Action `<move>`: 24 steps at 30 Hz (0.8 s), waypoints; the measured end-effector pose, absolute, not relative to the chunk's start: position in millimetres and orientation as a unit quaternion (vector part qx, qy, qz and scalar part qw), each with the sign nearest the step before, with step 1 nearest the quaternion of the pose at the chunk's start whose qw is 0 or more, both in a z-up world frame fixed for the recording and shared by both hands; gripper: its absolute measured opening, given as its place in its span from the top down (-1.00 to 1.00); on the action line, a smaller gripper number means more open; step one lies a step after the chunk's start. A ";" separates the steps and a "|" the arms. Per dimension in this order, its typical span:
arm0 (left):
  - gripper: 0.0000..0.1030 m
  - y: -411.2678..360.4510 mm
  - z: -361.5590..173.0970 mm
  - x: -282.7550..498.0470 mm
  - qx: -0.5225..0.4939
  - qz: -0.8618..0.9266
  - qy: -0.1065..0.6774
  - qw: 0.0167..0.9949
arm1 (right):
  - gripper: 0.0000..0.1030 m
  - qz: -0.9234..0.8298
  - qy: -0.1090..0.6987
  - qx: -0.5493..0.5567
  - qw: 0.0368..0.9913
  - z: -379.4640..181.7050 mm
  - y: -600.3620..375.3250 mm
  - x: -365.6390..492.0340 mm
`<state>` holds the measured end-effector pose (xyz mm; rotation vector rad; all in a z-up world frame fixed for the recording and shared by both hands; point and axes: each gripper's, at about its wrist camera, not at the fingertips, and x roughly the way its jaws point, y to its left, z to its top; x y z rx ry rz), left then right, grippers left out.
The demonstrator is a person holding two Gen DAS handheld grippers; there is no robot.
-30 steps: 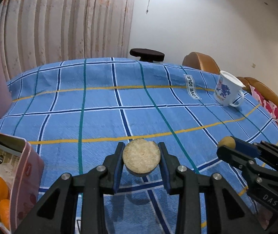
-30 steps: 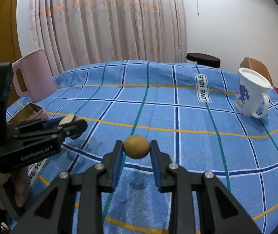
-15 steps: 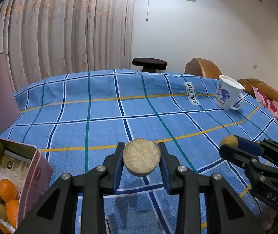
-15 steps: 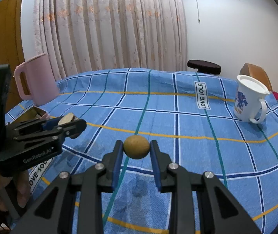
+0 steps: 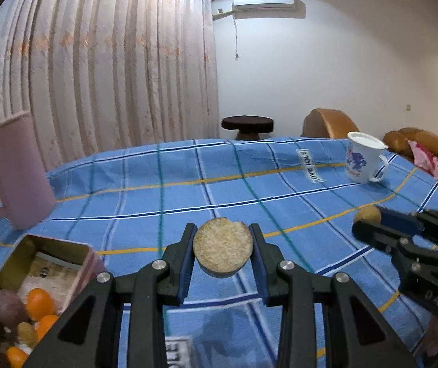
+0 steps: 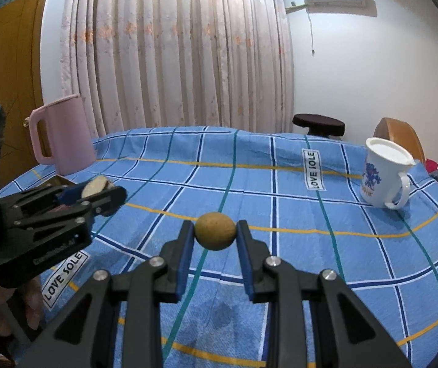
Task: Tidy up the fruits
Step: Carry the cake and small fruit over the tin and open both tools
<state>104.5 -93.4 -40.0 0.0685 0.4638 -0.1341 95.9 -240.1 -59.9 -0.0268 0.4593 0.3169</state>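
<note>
My left gripper (image 5: 222, 253) is shut on a round flat tan slice of fruit with a dark rind (image 5: 222, 251), held above the blue checked tablecloth (image 5: 188, 196). My right gripper (image 6: 215, 233) is shut on a small round yellow-brown fruit (image 6: 215, 230), also held off the cloth. Each gripper shows in the other's view: the right gripper (image 5: 369, 219) at the right with its fruit (image 5: 367, 214), the left gripper (image 6: 102, 191) at the left with its slice (image 6: 94, 185). A pink tin (image 5: 47, 245) at the lower left holds oranges (image 5: 39, 303) and other fruit.
A pink jug (image 5: 10, 168) stands at the table's left edge behind the tin. A white mug with a blue print (image 6: 383, 174) stands at the far right. A dark stool (image 6: 318, 124) and brown sofa (image 5: 424, 144) lie beyond the table. A hand (image 6: 10, 309) holds the left gripper.
The left view has tilted up and shifted: the pink jug and more of the tin have come into sight. The right view rose slightly. Both grippers kept their grip.
</note>
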 end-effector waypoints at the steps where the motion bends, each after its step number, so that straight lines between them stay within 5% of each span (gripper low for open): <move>1: 0.31 -89.8 -39.0 98.2 0.039 -0.057 0.224 0.972 | 0.40 0.153 0.229 -0.016 0.961 -59.9 -237.8 95.8; 24: 0.31 100.4 -35.8 41.5 -0.026 0.119 0.266 0.956 | 0.40 0.391 0.230 -0.054 0.889 -23.6 -11.8 95.0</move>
